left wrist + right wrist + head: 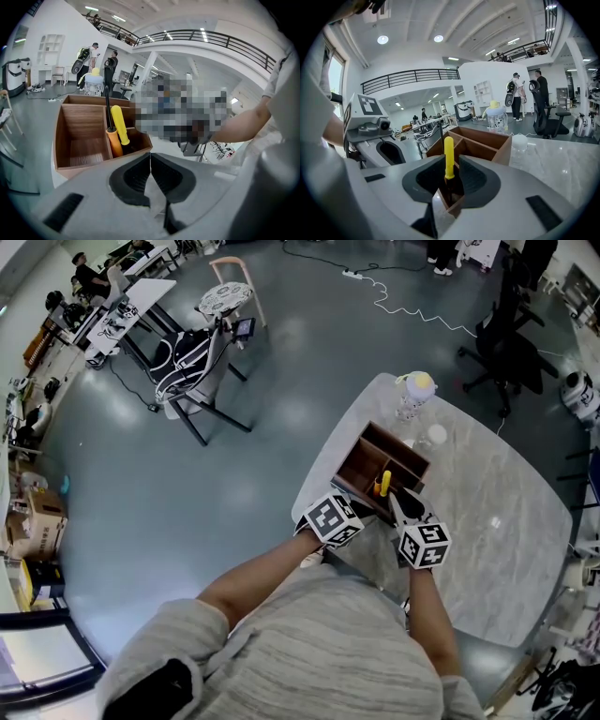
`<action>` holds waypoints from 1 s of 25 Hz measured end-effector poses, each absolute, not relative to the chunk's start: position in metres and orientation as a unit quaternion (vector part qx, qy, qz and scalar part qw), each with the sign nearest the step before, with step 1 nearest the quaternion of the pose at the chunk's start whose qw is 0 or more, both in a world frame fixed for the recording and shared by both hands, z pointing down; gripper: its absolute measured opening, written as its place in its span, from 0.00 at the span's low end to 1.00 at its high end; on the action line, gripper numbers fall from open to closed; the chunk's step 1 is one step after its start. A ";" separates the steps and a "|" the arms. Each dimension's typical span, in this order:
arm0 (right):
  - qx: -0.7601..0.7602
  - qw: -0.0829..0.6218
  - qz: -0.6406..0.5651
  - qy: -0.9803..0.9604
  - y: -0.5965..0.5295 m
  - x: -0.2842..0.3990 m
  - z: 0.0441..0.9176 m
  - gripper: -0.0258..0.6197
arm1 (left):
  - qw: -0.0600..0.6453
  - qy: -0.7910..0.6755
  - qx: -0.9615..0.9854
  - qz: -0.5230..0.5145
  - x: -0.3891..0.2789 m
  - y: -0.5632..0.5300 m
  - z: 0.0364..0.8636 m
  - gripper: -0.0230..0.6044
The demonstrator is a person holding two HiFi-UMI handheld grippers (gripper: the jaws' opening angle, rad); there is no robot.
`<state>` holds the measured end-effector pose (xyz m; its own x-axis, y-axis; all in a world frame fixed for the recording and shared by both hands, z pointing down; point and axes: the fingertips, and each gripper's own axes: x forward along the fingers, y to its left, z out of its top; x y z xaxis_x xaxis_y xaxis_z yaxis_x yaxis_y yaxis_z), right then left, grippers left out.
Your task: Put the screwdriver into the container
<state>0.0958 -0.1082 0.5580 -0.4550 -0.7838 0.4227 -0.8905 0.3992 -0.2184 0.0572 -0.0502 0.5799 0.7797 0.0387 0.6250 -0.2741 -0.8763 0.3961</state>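
Screwdriver (449, 157) with a yellow handle, standing handle-up in the brown wooden divided container (483, 140)

The right gripper (450, 165) has its jaws partway apart, pinching the screwdriver's dark lower part in the near compartment, next to an orange-handled tool (114, 143). The left gripper (150, 155) sits just in front of the container on the grey marble table (487, 512), jaws pressed together, nothing between them.

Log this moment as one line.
screwdriver: standing in container compartment | right gripper: shut on screwdriver | left gripper: shut, empty
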 end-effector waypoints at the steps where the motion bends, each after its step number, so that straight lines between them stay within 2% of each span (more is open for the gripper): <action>1: 0.505 0.129 0.207 -0.828 -0.107 0.095 0.557 0.14 | 0.240 -0.065 0.913 0.324 0.058 -0.051 0.579 0.06; 11: 0.495 0.115 0.194 -0.839 -0.093 0.090 0.530 0.14 | 0.241 -0.075 0.923 0.292 0.060 -0.057 0.566 0.06; 25: 0.457 0.089 0.163 -0.870 -0.062 0.073 0.487 0.14 | 0.222 -0.070 0.955 0.183 0.068 -0.055 0.515 0.06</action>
<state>0.0731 -0.0619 0.4868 -0.5674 -0.7655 0.3035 -0.8234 0.5302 -0.2021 0.0676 -0.0549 0.5149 0.9232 -0.0518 0.3807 -0.2142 -0.8920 0.3981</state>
